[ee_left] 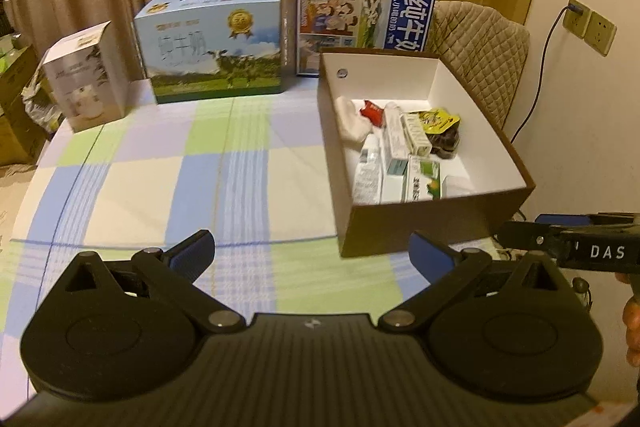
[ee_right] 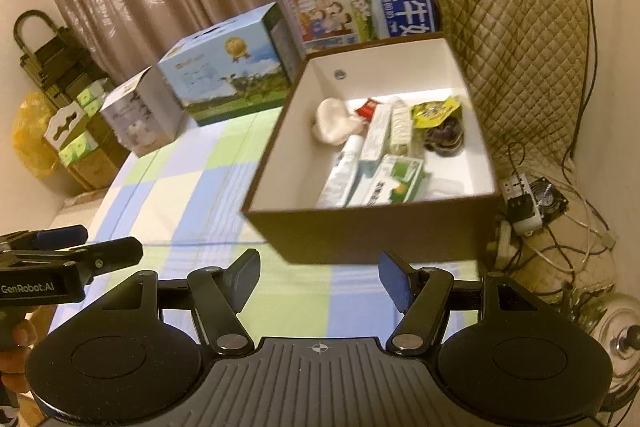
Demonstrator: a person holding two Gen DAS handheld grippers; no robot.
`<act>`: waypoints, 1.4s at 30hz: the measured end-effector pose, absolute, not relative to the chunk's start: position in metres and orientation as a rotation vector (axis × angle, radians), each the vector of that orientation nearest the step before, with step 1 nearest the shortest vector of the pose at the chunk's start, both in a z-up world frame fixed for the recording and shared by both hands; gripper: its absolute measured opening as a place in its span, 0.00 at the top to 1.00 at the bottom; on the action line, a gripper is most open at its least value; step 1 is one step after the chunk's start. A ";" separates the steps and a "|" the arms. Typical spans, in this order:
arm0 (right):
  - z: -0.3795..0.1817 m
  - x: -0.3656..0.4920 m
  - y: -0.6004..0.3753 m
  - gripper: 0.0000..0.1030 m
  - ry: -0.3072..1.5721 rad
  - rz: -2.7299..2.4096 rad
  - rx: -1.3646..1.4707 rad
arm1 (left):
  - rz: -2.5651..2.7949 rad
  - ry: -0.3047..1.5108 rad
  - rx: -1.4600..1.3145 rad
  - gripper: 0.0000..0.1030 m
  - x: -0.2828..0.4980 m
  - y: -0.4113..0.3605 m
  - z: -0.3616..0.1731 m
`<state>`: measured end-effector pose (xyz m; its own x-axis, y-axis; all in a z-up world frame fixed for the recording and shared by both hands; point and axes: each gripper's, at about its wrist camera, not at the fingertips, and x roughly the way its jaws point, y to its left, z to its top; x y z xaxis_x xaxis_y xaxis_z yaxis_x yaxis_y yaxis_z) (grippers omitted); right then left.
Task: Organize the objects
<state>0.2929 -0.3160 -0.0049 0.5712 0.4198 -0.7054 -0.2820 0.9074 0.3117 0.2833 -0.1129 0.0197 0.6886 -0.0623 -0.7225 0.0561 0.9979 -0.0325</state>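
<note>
A brown cardboard box [ee_left: 404, 227] [ee_right: 372, 231] with a white inside stands on the right of the table. It holds a white cloth [ee_left: 352, 123] [ee_right: 332, 123], a red packet [ee_left: 372, 111], a yellow packet [ee_left: 436, 119] [ee_right: 434, 111], a white tube [ee_left: 368, 175] and several small cartons, one green and white [ee_left: 424, 179] [ee_right: 400, 179]. My left gripper [ee_left: 312, 251] [ee_right: 108, 241] is open wide over the checked tablecloth [ee_left: 180, 167], left of the box, with nothing between its fingers. My right gripper [ee_right: 320, 277] [ee_left: 532, 225] is half open and empty, just in front of the box's near wall.
Along the table's back stand a small white box [ee_left: 86, 83], a light-blue milk carton [ee_left: 212, 43] and a dark-blue milk carton [ee_left: 368, 11]. A quilted chair [ee_left: 480, 47] sits behind the brown box. A power strip [ee_right: 520, 203] and cables lie on the floor to the right.
</note>
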 end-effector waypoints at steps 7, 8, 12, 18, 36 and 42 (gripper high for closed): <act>0.000 0.251 -0.278 0.39 0.886 0.427 0.155 | -0.067 0.830 -0.031 0.01 0.243 -0.082 0.020; 0.000 0.246 -0.273 0.39 0.887 0.429 0.152 | -0.065 0.830 -0.033 0.01 0.238 -0.078 0.021; -0.001 0.222 -0.254 0.39 0.894 0.436 0.154 | -0.061 0.834 -0.041 0.01 0.217 -0.057 0.023; -0.002 0.190 -0.226 0.39 0.904 0.442 0.147 | -0.074 0.854 -0.043 0.01 0.189 -0.032 0.020; -0.007 0.136 -0.184 0.39 0.915 0.445 0.129 | -0.069 0.873 -0.039 0.01 0.129 0.013 0.017; -0.008 0.130 -0.182 0.39 0.915 0.444 0.128 | -0.060 0.871 -0.040 0.01 0.121 0.017 0.018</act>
<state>0.1295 -0.1819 -0.0082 0.5266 0.4240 -0.7368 -0.3171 0.9022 0.2925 0.1211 0.0174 0.0183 0.6423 -0.0689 -0.7633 0.0361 0.9976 -0.0596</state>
